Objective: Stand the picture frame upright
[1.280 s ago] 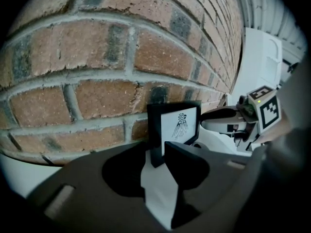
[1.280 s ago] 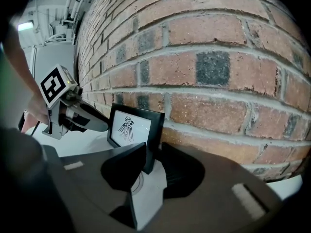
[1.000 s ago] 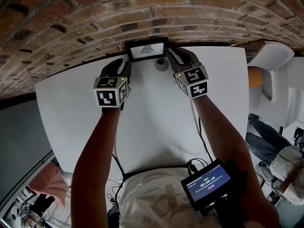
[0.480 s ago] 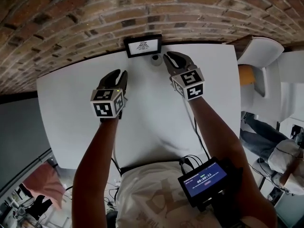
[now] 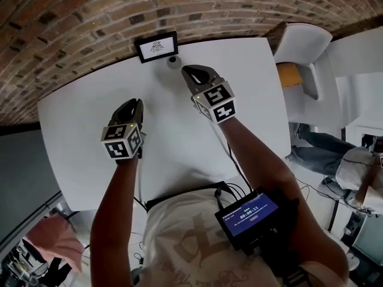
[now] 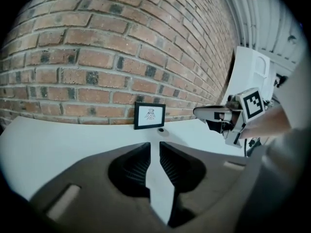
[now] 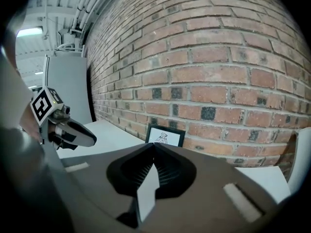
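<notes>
The black picture frame [image 5: 157, 46] stands upright at the far edge of the white table [image 5: 78, 130], against the brick wall; it also shows in the left gripper view [image 6: 149, 116] and the right gripper view [image 7: 165, 136]. Both grippers hang over the table, well back from it. My left gripper [image 5: 133, 106] is closing, with a narrow gap still between its jaws [image 6: 155, 147] and nothing in it. My right gripper [image 5: 192, 72] is closing too; its tips [image 7: 154, 147] meet on nothing.
A small round object [image 5: 174, 61] lies on the table just right of the frame. A white chair [image 5: 302, 46] stands off the table's right corner, with an orange thing [image 5: 289, 73] by it. A person sits at the right [image 5: 353, 166]. A screen device [image 5: 248, 214] hangs at my chest.
Both grippers have drawn back from the frame's sides toward me, and their jaws have narrowed. The frame stays upright by the wall.
</notes>
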Tool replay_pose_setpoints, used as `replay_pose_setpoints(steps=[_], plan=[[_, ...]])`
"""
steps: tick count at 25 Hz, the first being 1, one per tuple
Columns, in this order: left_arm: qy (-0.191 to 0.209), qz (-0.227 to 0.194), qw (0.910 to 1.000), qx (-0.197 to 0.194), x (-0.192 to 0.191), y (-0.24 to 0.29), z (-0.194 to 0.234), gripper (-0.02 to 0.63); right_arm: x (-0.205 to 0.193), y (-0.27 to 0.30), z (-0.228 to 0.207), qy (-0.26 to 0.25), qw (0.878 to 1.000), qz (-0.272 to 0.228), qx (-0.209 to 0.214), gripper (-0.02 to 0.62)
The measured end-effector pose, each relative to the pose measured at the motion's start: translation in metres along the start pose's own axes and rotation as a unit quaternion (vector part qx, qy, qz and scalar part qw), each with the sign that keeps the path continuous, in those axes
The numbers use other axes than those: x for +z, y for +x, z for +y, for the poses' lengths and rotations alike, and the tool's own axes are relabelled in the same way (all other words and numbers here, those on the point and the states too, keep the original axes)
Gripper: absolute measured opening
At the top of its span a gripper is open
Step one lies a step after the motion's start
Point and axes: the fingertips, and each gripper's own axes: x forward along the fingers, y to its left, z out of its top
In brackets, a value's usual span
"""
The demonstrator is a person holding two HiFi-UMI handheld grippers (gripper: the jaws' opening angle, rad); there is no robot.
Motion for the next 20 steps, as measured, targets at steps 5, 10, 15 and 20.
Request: replay_pose_setpoints(steps=[5, 10, 15, 20], plan=[[-0.002, -0.011, 0.9999, 0.005, -0.014, -0.038, -0.005, 0.032, -0.001, -0.029, 0.022, 0.007, 1.000, -0.007, 0.001, 0.008], [0.000, -0.024, 0.9997, 0.004, -0.027, -0.074, -0.013, 0.004, -0.006, -0.058, 0.051, 0.021, 1.000, -0.012, 0.010, 0.008], [0.004, -0.050, 0.9983, -0.030, -0.032, -0.106, -0.026, 0.003, -0.010, -0.083, 0.083, 0.019, 0.999, -0.020, 0.020, 0.007], [0.002, -0.065, 0.9969, -0.045, -0.040, -0.133, -0.034, 0.003, -0.022, -0.110, 0.105, 0.043, 0.998, -0.029, 0.022, 0.006]])
